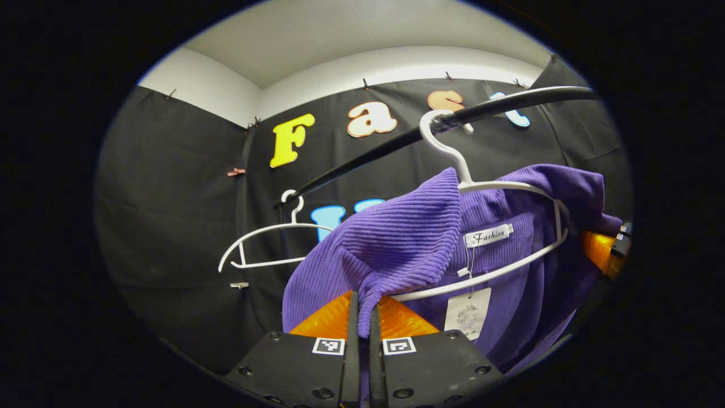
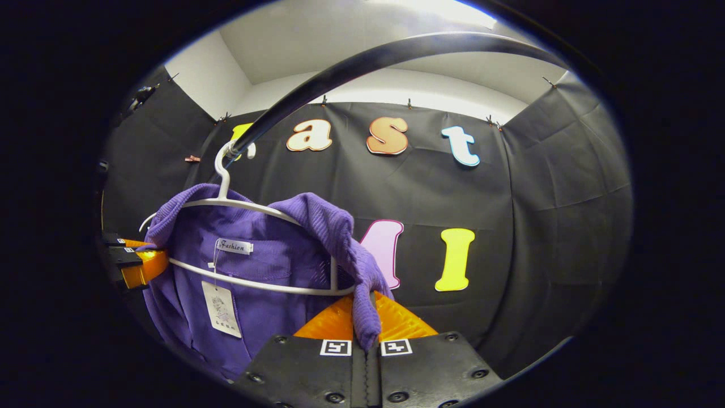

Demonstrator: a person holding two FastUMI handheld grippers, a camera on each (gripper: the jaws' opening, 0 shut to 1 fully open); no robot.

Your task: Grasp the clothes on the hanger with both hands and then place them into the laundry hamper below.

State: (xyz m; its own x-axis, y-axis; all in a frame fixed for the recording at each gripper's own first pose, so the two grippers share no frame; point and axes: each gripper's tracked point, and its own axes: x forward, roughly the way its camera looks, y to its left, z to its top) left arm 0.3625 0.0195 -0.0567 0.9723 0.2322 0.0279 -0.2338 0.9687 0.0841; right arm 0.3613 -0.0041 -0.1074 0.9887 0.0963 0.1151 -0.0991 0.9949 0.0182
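Left gripper [image 1: 362,323]: you are pinching the near shoulder of the purple garment [image 1: 396,238] between closed fingers; a fold of ribbed cloth is running down into the gap.
Right gripper [image 2: 366,326]: you are clamping the other shoulder the same way, with the cloth bunching over the fingers; in the left gripper view that gripper [image 1: 609,252] is showing at the garment's far edge.
Garment: it is hanging on the white hanger [image 1: 510,226], collar and paper tag [image 1: 467,311] facing you, both shoulders already sliding off the hanger's ends.
Step in hand: judging by this, you are freeing the cloth from the hanger before lowering it.
How to do it well: be lifting both shoulders evenly, up and toward you, so the neckline is clearing the hanger arms without dragging the hook along the black rail [image 1: 510,105]. Be keeping both grips firm; the knit looks soft and likely to slip.
Risk: the tag string could be catching on the lower bar.
Farther off: an empty white hanger [image 1: 266,243] is hanging well apart, so it should not be interfering.
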